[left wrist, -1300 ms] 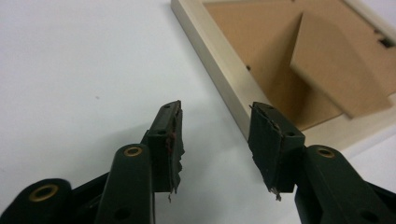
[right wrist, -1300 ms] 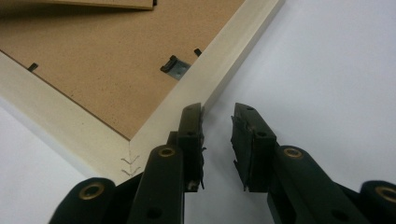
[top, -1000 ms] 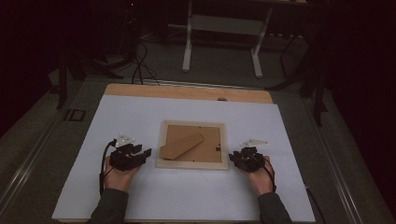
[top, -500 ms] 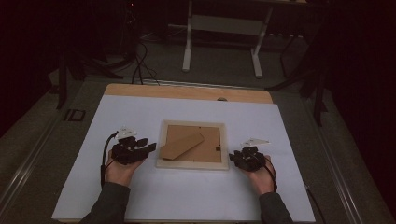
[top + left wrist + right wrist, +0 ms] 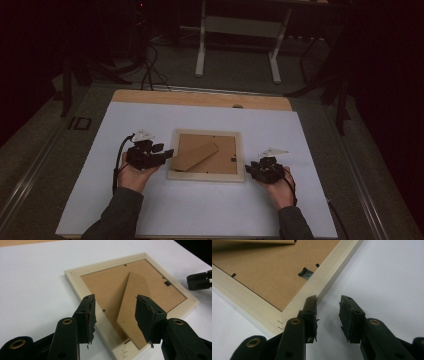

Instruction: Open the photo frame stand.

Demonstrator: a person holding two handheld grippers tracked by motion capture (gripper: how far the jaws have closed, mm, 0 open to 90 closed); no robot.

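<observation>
Pale wood forms the picture frame, which lies face down in the middle of the high view on a white sheet, its brown backing board and folded stand turned upward. A small metal hanger clip sits on the backing near the frame's edge at the upper middle of the right gripper view.

At the frame's left edge in the high view, the left gripper is raised over that edge; in the left gripper view its jaws stand partly apart above the frame with nothing clamped, having just opened a little wider.

At the lower right corner of the frame, the right gripper rests beside it. Its jaws have been opening and stand about half apart, one jaw just against the frame's outer side, gripping nothing.

Beyond the sheet's far edge runs a strip of wooden tabletop.
</observation>
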